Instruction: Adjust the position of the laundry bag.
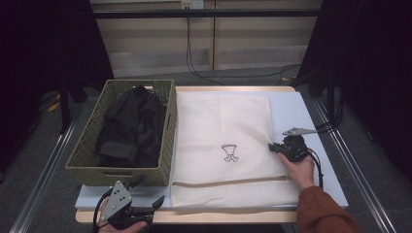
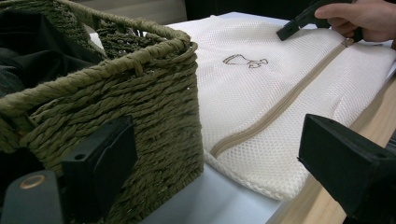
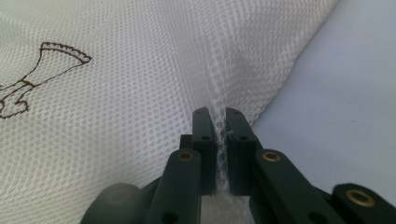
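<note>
1. Dark walls and cables stand behind a pale blue table point(image 1: 316, 116), and on it lies a big white mesh bag point(image 1: 223, 145), spread flat.
2. Left of the bag, touching its edge, sits a green woven basket point(image 1: 92, 150) with black clothes point(image 1: 128, 128) piled inside.
3. I think the bag is very light and floppy. It will bend and sag when lifted, and it has no hard part to push on.
4. A good place to grab it looks like its edge, where the net can bunch up into a fold. The smooth middle with the little brown drawing point(image 1: 230, 153) would be hard to pinch.
5. The right claw point(image 1: 276, 148) is squeezed tight on a small ridge of the net at the bag's right edge. In the right gripper view the fold of mesh bag point(image 3: 140, 70) runs up between the two black jaws.
6. The right hand point(image 1: 301, 170) lies low over the table, wrist toward the person, with the claw pointing in at the bag.
7. The left claw point(image 1: 158, 203) hangs wide apart with nothing in it, down at the near edge of the table. The basket is just in front of it and the bag's zip point(image 2: 280, 107) lies off to its right.
</note>
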Available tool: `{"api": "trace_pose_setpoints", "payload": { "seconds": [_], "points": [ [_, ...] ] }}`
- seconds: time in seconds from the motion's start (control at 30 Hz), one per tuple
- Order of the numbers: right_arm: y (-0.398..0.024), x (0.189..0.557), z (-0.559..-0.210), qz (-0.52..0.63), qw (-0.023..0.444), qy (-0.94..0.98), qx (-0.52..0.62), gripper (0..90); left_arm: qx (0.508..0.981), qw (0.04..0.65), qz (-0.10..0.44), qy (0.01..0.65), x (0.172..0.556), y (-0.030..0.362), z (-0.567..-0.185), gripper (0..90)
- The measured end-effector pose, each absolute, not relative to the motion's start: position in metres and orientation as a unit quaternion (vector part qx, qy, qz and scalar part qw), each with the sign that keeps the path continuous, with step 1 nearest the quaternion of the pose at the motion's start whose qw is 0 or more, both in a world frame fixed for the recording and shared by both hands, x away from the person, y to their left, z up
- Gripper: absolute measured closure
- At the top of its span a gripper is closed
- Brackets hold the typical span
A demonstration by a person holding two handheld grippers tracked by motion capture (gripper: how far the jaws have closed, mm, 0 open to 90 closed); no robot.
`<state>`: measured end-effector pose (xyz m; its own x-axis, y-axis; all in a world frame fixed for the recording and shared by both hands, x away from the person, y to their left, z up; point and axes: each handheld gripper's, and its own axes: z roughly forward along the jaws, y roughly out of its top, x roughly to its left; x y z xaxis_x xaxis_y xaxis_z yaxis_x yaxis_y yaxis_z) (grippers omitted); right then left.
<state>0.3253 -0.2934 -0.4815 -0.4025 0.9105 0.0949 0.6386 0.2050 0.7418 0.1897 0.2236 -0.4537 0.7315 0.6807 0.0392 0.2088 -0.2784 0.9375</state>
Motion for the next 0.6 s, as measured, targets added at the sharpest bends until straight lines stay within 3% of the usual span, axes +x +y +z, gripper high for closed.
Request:
{"api": "trace_pose_setpoints", "payload": {
  "seconds": [0.6],
  "points": [
    [-0.291,0.340,-0.483,0.359,0.209,0.733,0.539,85.7,0.768,0.525,0.225,0.290,0.190,0.224,-0.454,11.1]
  ]
}}
